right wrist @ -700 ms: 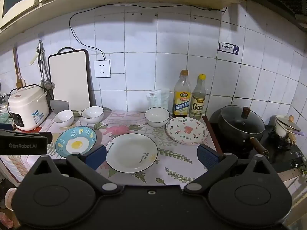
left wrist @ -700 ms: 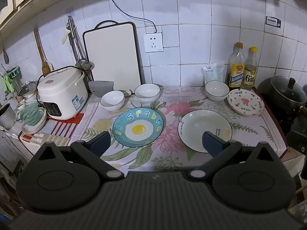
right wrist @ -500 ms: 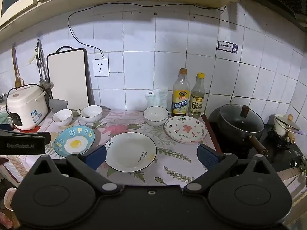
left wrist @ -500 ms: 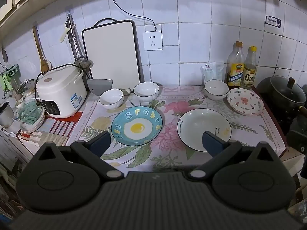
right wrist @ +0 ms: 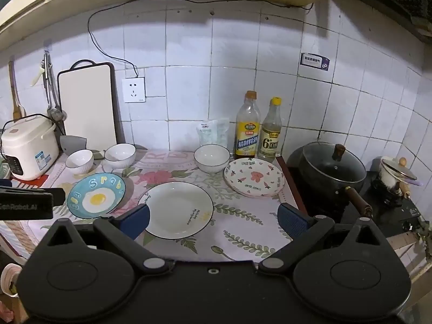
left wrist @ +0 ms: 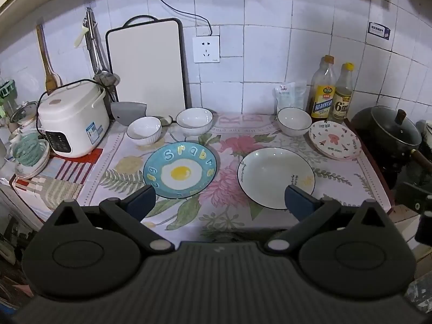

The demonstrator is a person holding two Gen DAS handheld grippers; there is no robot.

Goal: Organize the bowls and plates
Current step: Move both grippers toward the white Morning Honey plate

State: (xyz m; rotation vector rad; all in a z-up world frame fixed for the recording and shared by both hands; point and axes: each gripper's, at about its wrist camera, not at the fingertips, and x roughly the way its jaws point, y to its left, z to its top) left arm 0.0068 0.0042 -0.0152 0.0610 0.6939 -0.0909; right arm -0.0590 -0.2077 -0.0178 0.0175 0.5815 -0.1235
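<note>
Both grippers hang short of the near edge of the counter (left wrist: 359, 186), spread with a floral cloth, and neither has touched anything. The left gripper (left wrist: 220, 198) has its jaws spread wide and empty; so does the right gripper (right wrist: 213, 220).

Just ahead of the left gripper, toward its left finger, lies the round blue plate painted with a fried egg (left wrist: 180, 169). Toward its right finger, and just ahead of the right gripper's left finger, lies the plain white dark-rimmed plate (right wrist: 176, 209). Both lie flat and apart from each other.

The step in hand looks like choosing and approaching the first plate. A flat plate gives little to pinch, so the gripper should come in low with one finger sliding under the near rim and the other over it, closing only once the rim sits deep between the pads.

Farther off to the right gripper's right sits the pink-patterned plate (right wrist: 254, 176), apparently a stack of two and a likely place for plates. Beyond it, near the two bottles (right wrist: 257, 129), stands a white bowl (right wrist: 212, 158). Far ahead-left of the left gripper stand two ribbed white bowls (left wrist: 172, 125), near the white rice cooker (left wrist: 71, 120), which could nest together. Lift plates clear of bowl rims.
</note>
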